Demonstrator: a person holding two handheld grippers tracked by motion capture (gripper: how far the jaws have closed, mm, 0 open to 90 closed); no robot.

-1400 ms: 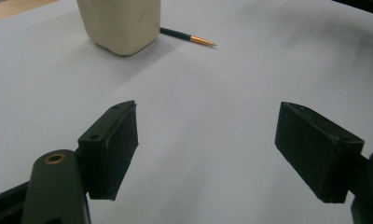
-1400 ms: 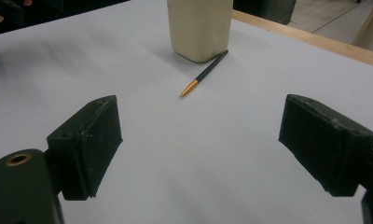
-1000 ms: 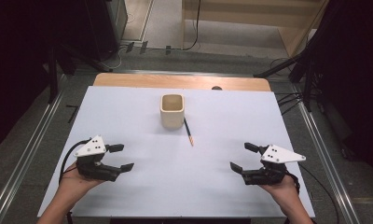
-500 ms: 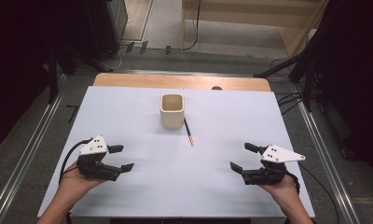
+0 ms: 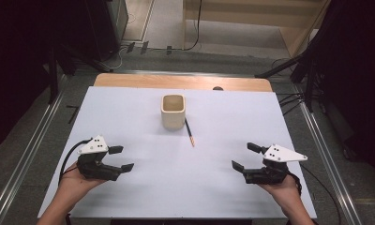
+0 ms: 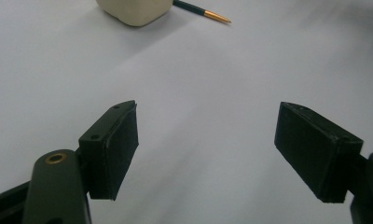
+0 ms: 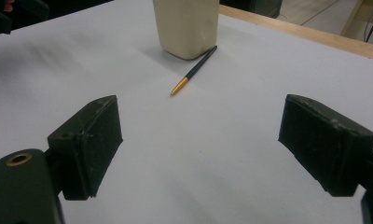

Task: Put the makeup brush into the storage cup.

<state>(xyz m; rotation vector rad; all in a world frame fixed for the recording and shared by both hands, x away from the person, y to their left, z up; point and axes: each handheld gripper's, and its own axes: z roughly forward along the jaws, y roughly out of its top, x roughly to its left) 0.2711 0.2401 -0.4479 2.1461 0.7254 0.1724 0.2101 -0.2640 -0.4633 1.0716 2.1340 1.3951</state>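
A dark green pen with a gold tip lies flat on the white counter, just to the right of a cream square-sided cup, its far end close against the cup's base. Its long axis runs nearly front to back, slanting slightly: the gold tip points toward you and a little to your right, the dark end toward the cup. In the right claw view, the pen shows with its tip aimed roughly toward that claw's side, and the cup stands upright behind it.

Nothing has visibly changed over the last second: the pen and cup sit where they did, and both hands rest in the same spots at the near edge. From that, the work likely has not begun; the pen is probably meant for the cup.

Your left claw hovers low near the front left, jaws spread wide and empty. Your right claw sits at the front right, also wide open, gripping nothing. Both are well apart from the pen, the right one somewhat nearer.
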